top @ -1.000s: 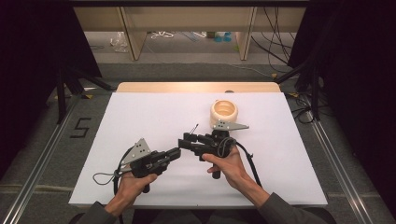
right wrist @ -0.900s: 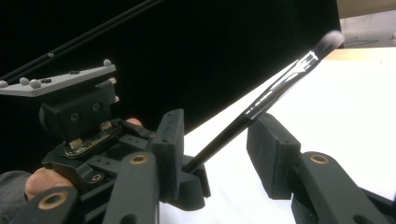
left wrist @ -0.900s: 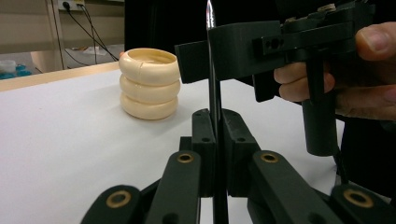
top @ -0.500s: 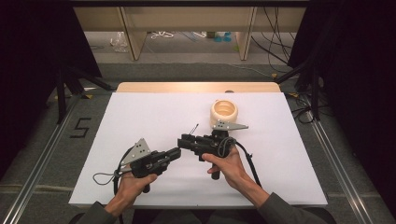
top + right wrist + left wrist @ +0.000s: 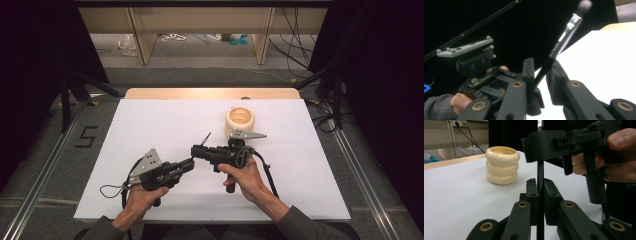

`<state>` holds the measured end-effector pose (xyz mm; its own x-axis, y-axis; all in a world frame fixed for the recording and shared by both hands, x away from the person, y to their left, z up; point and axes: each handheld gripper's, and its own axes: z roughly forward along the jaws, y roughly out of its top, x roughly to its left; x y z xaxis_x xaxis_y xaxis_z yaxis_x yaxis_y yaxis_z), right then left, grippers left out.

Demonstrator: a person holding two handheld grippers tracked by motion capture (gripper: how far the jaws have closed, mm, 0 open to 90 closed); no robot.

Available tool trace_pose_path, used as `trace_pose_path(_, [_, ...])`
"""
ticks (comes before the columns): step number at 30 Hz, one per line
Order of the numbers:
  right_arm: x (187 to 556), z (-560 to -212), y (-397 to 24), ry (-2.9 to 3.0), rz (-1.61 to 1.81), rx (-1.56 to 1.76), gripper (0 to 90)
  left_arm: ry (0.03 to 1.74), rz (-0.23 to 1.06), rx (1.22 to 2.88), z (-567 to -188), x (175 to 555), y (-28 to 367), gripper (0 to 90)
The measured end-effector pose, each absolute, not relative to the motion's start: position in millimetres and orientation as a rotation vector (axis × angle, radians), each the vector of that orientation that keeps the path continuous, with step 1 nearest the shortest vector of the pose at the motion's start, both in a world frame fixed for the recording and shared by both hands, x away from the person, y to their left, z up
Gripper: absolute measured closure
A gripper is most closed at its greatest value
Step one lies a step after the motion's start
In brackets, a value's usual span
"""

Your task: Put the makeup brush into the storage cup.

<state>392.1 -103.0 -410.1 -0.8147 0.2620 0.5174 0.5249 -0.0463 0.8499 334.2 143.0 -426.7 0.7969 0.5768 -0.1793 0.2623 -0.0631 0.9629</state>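
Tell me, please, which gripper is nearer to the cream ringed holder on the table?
Right. The right gripper sits just in front of the cream holder; the left gripper lies farther back toward the person's left.

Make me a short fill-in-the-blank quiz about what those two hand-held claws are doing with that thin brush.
1. The left gripper and the right gripper both clamp the same thin black ____.
2. The cream holder looks like ____ rings stacked up.
3. The holder stands on the ____ table.
4. In the right gripper view, the brush ends in a soft, blurred ____ beyond its metal collar.

Missing words: brush; three; white; tip
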Motion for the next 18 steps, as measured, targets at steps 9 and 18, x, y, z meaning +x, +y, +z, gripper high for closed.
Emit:
trace_pose_path(9, [389.1, -407.9, -102.3, -1.983, -1.96, -0.792, 85.7, 0.678, 0.299, 1.656, -427.1, 335.7, 143.0, 72.9])
trace_pose_path(18, [387.5, -405.2, -103.1, -2.069, -1.96, -0.769, 85.7, 0.652, 0.298, 1.679, -426.2, 333.7, 141.0, 58.9])
